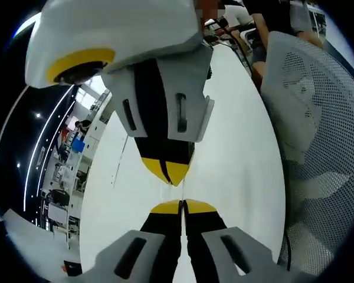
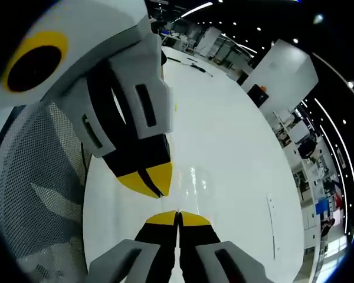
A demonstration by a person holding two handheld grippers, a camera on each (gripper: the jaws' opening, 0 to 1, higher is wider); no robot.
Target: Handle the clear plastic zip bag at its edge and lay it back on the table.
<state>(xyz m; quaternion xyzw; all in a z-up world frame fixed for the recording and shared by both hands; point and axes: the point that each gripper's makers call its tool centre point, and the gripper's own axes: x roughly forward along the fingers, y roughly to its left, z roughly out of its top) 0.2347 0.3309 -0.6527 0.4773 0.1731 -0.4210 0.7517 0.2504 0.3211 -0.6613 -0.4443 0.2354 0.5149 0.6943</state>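
The clear plastic zip bag (image 1: 178,190) is nearly invisible. It shows as a thin sliver between the two pairs of yellow tips, a faint glare patch (image 2: 194,177), and a thin straight edge line (image 1: 120,160) (image 2: 272,227) over the white table. My left gripper (image 1: 182,204) rises from the bottom of its view with jaws pressed together on the film. The right gripper (image 1: 171,174) comes down from above, tip to tip with it, also shut. In the right gripper view my right gripper (image 2: 177,216) is closed on the film and the left gripper (image 2: 155,181) faces it closely.
A long white table (image 1: 242,153) (image 2: 236,135) lies under both grippers. A grey mesh chair (image 1: 318,135) (image 2: 29,177) stands close at its side. People sit at the table's far end (image 1: 256,35). Office shelves and desks (image 2: 310,147) lie beyond.
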